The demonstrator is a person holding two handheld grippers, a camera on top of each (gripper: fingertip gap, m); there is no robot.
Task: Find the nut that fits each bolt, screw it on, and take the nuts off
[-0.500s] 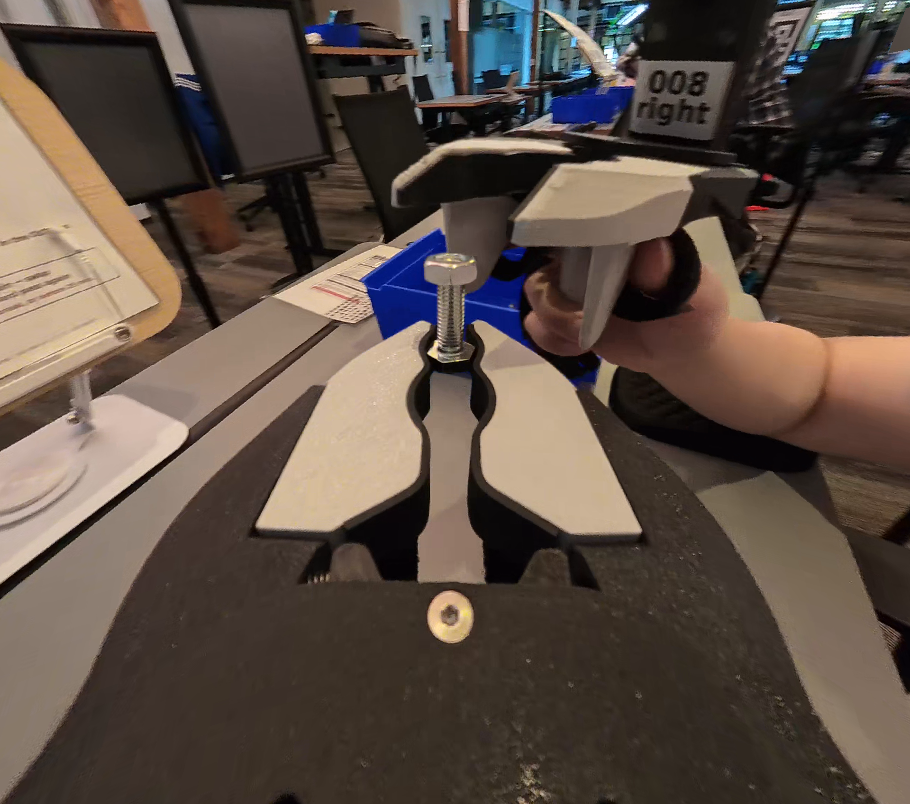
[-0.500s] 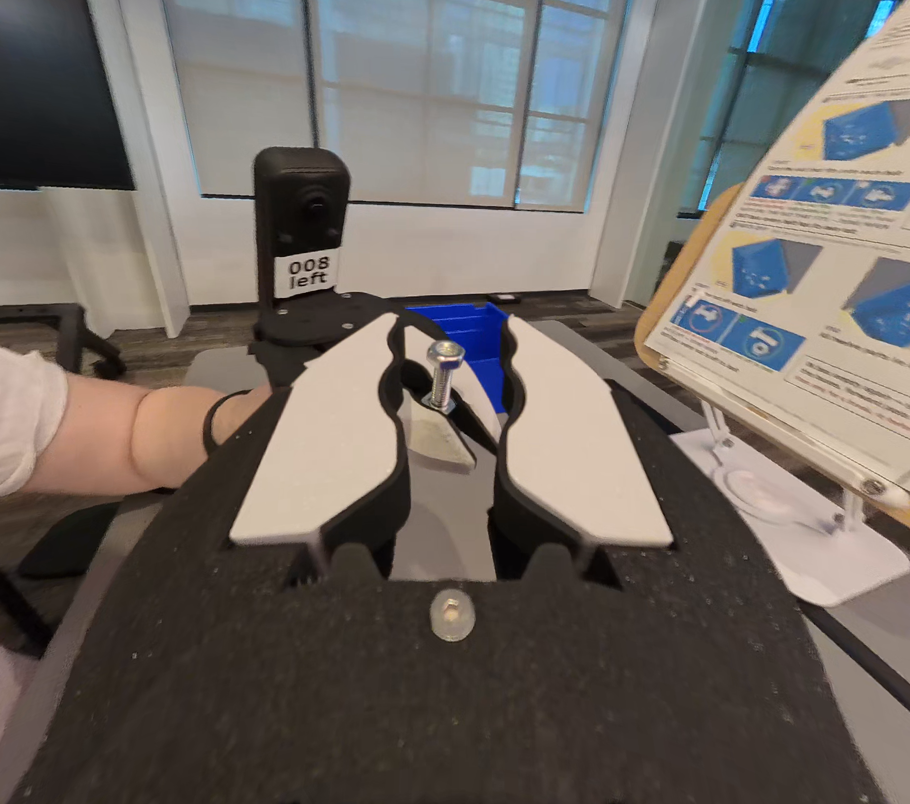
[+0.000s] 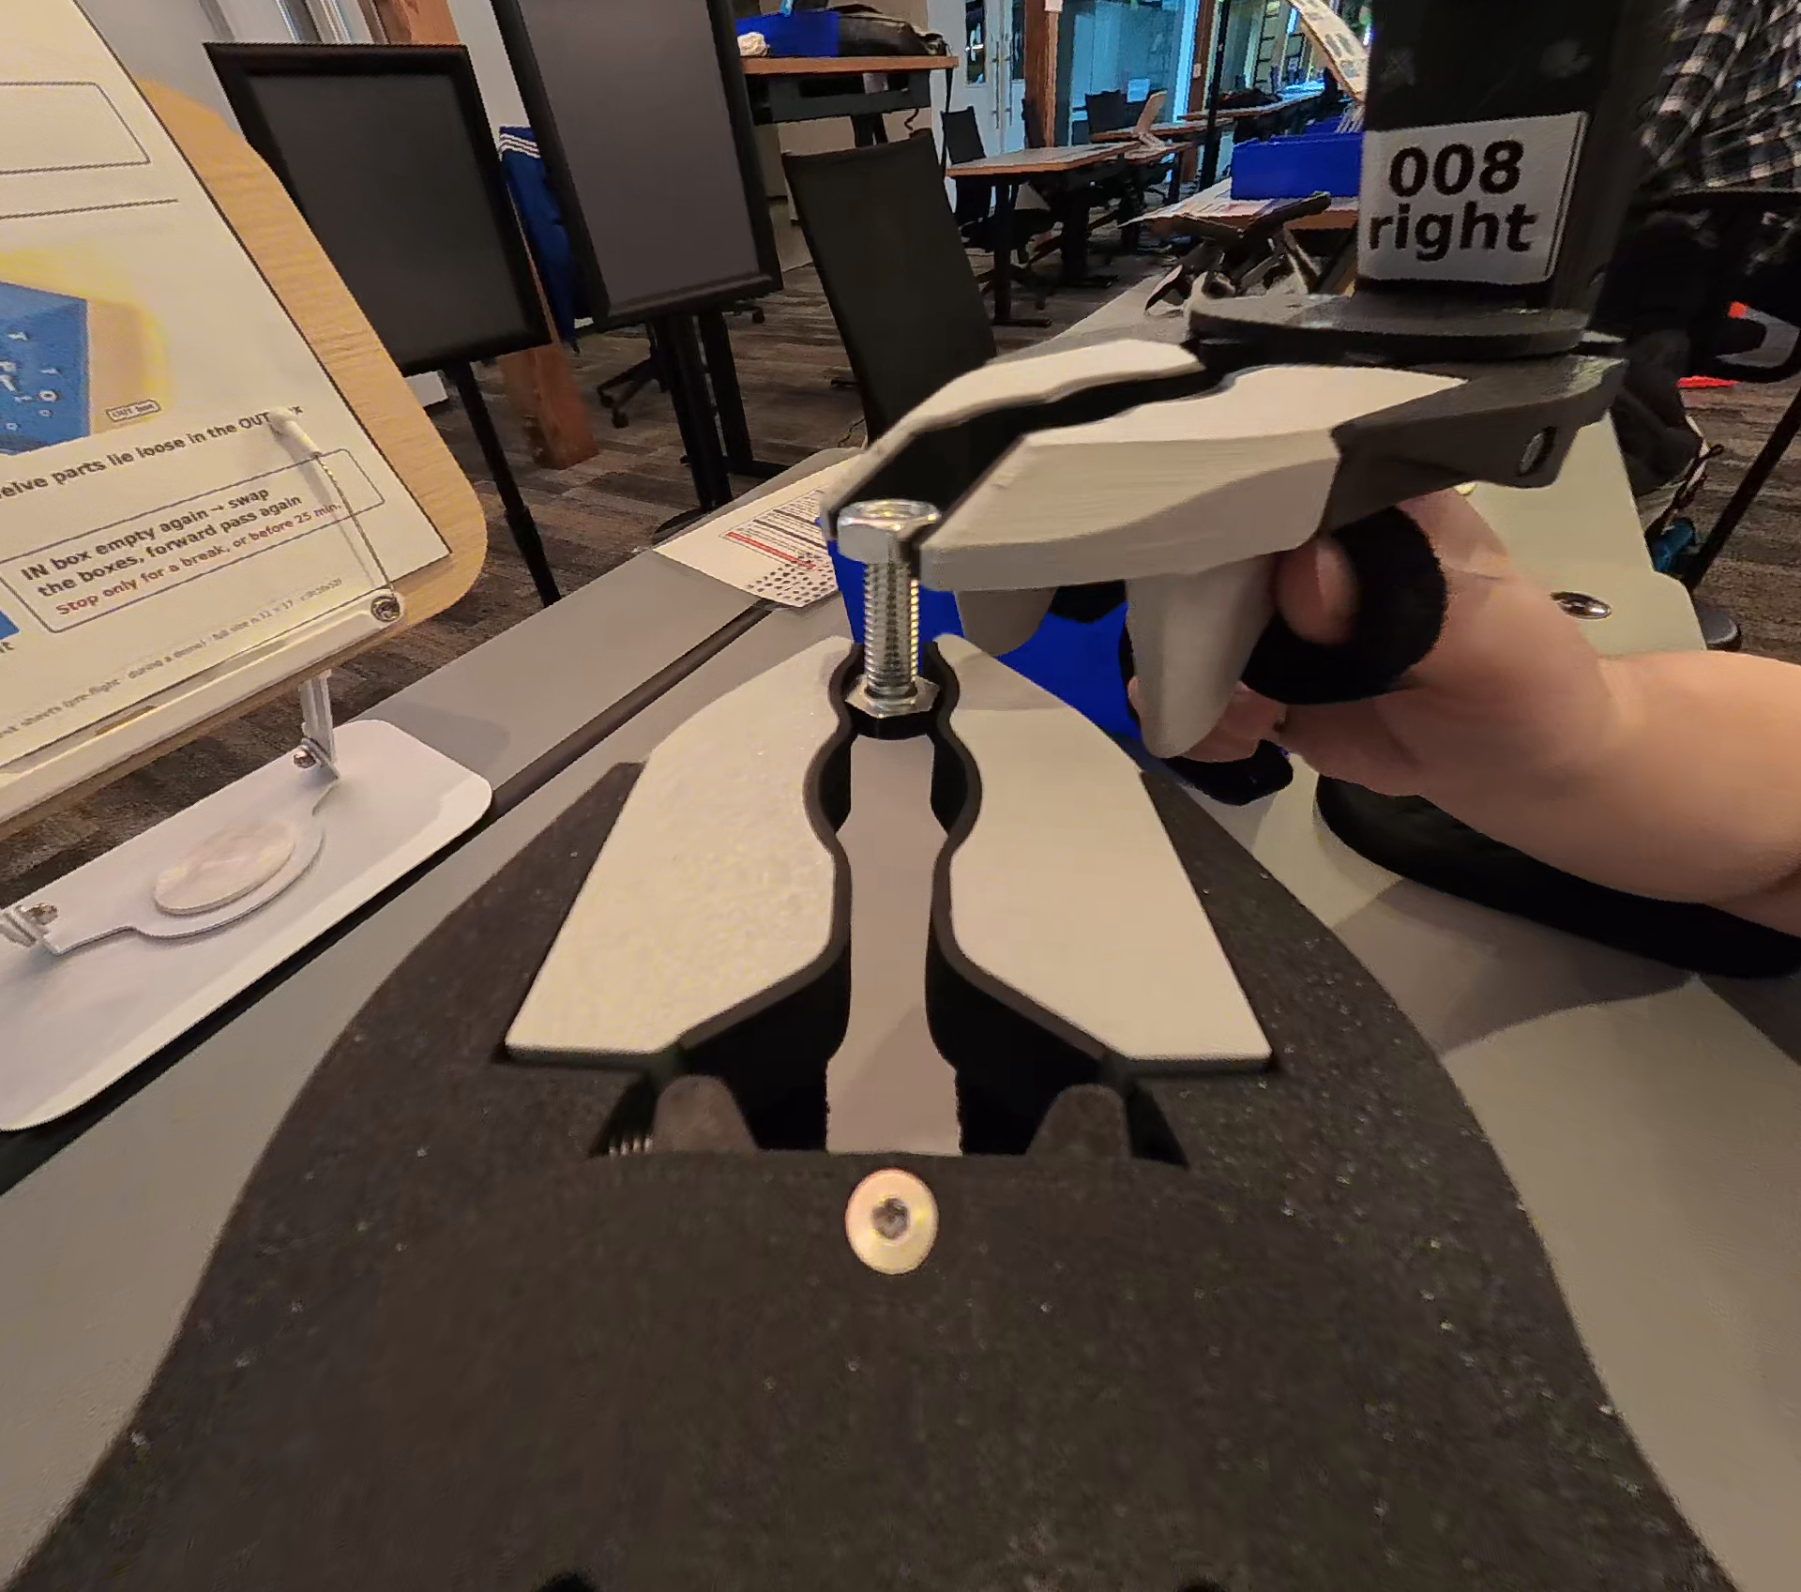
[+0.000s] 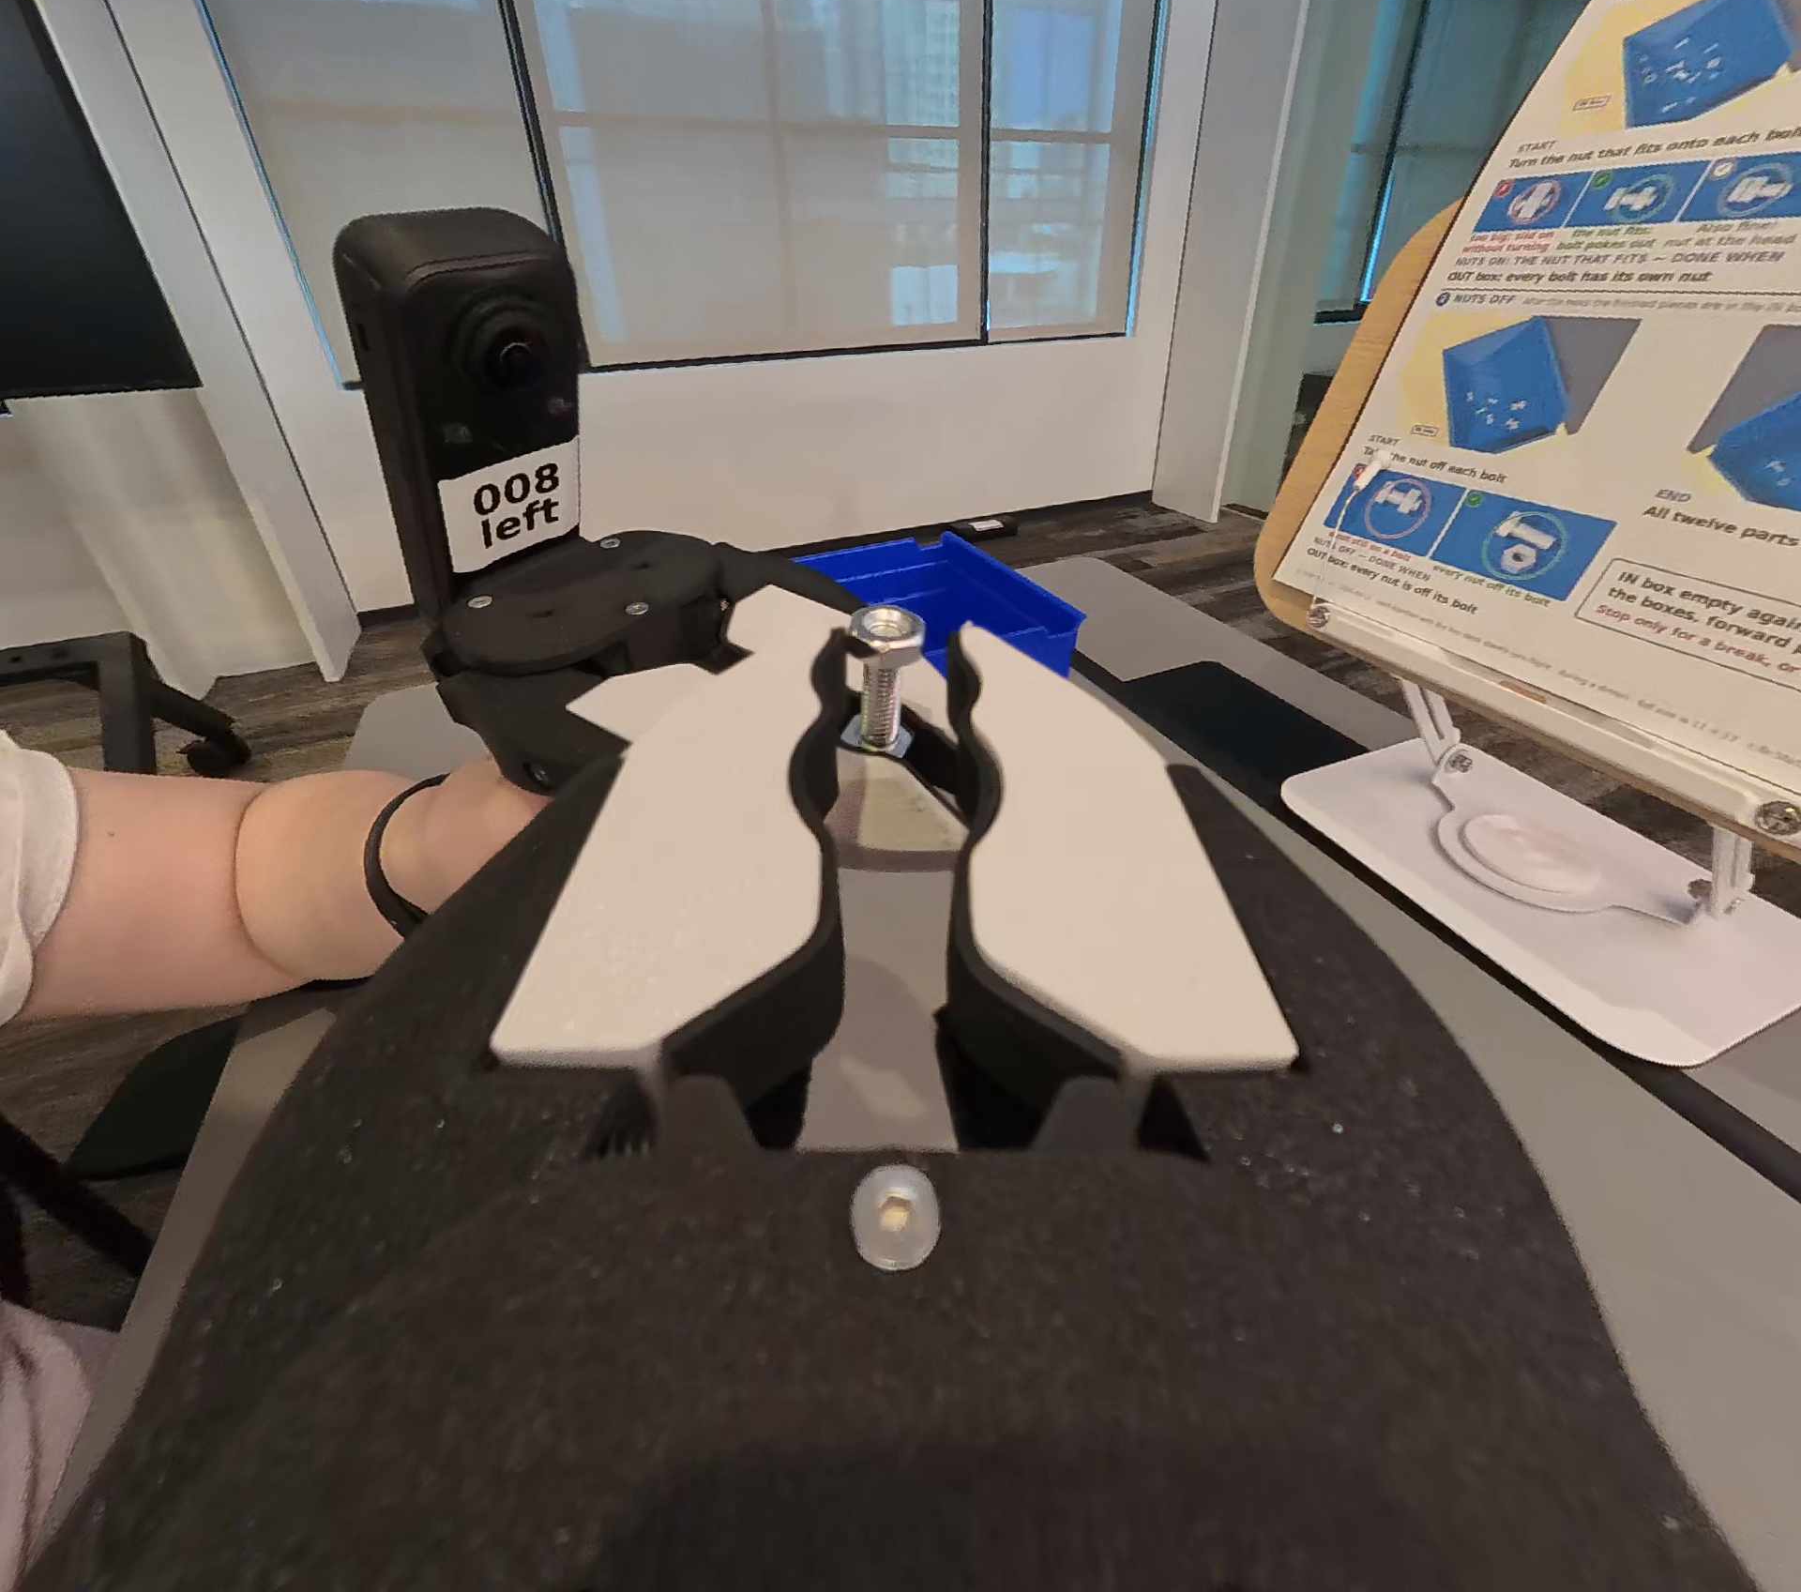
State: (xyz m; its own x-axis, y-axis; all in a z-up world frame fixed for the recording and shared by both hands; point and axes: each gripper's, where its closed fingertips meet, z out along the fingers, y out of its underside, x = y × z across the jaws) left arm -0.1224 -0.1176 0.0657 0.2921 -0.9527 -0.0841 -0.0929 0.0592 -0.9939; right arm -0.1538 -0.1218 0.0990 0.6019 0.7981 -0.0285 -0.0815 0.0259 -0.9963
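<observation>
One steel bolt [image 3: 889, 605] stands upright, head up, its one nut [image 3: 891, 693] pinched between the tips of the left gripper [image 3: 889, 702]. The right gripper [image 4: 885, 653] sits narrow around the bolt's head; whether it truly bites cannot be told. Both parts look hard, light and slick, best gripped on their hexagonal flats. One blue bin [image 4: 960, 595] waits behind on the grey table [image 3: 604, 658], beside one instruction board [image 4: 1598, 337].

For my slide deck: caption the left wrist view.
Left tool grips the nut while right tool closes around the upright bolt's head.
</observation>
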